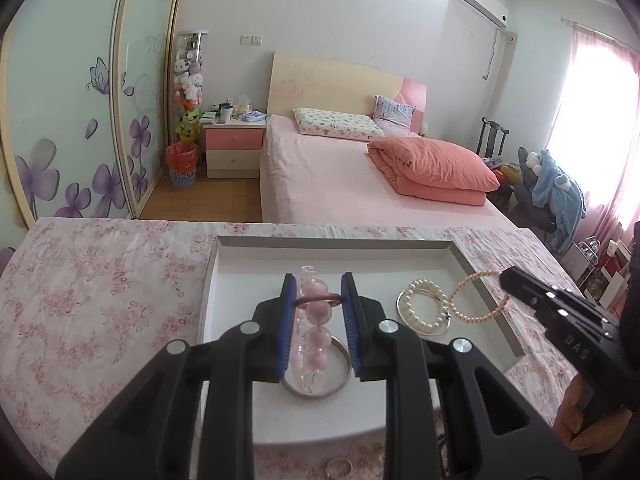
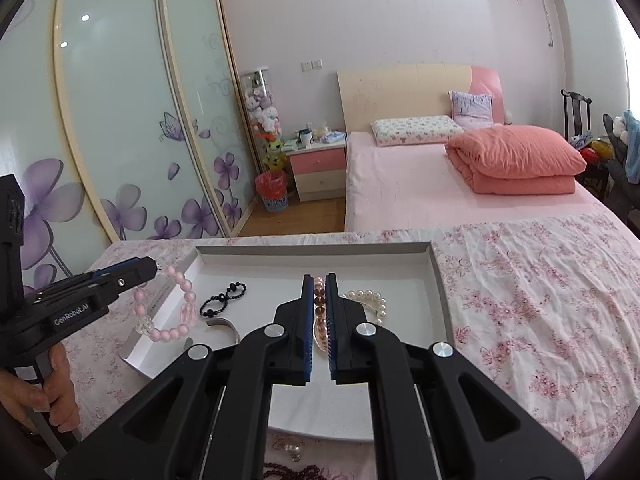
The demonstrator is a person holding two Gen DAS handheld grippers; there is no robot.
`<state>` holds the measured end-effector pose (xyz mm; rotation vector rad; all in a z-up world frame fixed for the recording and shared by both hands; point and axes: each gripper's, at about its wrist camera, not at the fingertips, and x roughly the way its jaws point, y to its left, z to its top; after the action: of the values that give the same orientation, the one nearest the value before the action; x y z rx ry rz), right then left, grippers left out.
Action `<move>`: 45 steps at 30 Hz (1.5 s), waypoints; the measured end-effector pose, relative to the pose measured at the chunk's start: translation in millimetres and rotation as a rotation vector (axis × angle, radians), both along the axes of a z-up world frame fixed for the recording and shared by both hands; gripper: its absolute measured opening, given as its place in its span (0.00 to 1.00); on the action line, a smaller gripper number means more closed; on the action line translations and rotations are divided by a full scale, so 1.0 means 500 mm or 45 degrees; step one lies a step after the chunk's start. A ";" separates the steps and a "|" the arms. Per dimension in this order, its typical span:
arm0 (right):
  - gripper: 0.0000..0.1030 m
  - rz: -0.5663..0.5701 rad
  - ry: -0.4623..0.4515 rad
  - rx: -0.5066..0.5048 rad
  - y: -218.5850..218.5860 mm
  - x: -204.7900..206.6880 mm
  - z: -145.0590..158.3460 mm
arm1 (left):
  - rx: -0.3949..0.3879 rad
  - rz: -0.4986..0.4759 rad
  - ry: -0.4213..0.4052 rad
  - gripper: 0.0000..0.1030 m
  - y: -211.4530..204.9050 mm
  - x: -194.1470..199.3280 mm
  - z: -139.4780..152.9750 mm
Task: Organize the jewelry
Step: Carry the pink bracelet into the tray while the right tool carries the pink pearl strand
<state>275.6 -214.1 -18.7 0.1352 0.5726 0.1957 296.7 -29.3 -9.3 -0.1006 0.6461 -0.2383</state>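
A shallow white tray lies on the flowered cloth. My left gripper is shut on a bracelet of pink and clear beads, which hangs above the tray's left part; the right wrist view shows it dangling from the left gripper. My right gripper is shut on a thin pink pearl bracelet; the left wrist view shows its loop hanging over the tray's right rim. A white pearl bracelet on a silver bangle lies in the tray, with a black bead bracelet and a silver cuff.
Loose jewelry lies on the cloth before the tray: a silver ring, small pearls and dark red beads. Beyond the table's far edge stand a pink bed, a nightstand and sliding wardrobe doors.
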 end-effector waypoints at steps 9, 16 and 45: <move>0.07 -0.001 0.084 0.021 0.015 0.055 -0.035 | -0.007 0.011 0.008 0.22 -0.013 0.049 -0.013; 0.13 -0.040 0.122 -0.032 0.008 0.058 -0.053 | 0.001 0.017 0.052 0.23 -0.018 0.082 -0.046; 0.37 -0.022 0.075 -0.066 0.012 -0.004 -0.028 | 0.015 0.105 0.032 0.36 0.042 0.020 -0.034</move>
<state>273.5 -208.2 -32.8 0.0958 0.6345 0.1605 306.6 -8.5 -26.2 -0.1190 0.6667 -0.1537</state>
